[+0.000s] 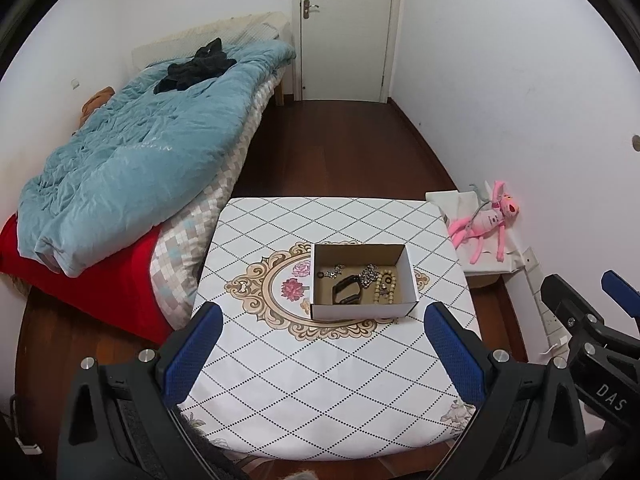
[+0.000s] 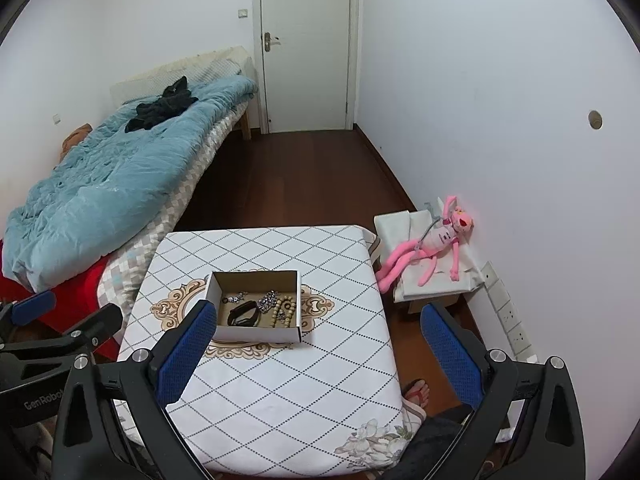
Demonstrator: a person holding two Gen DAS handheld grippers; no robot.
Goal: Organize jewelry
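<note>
An open white cardboard box [image 1: 362,310] [image 2: 256,334] sits near the middle of a small table with a diamond-pattern cloth [image 1: 320,380] [image 2: 288,392]. Inside lie a black bracelet [image 1: 347,291] [image 2: 243,314], a beige bead strand [image 1: 385,286] [image 2: 285,310], a silver chain [image 1: 369,273] [image 2: 269,301] and small pieces. My left gripper [image 1: 324,354] is open and empty, held above the table's near half, short of the box. My right gripper [image 2: 320,354] is open and empty, above the table's near right part.
A bed with a blue quilt [image 1: 132,160] [image 2: 104,192] stands left of the table. A pink plush toy [image 1: 486,220] [image 2: 432,248] lies on a low white stand at the right wall. A foot in a sandal [image 2: 416,394] is by the table's right edge. A closed door [image 1: 344,28] is behind.
</note>
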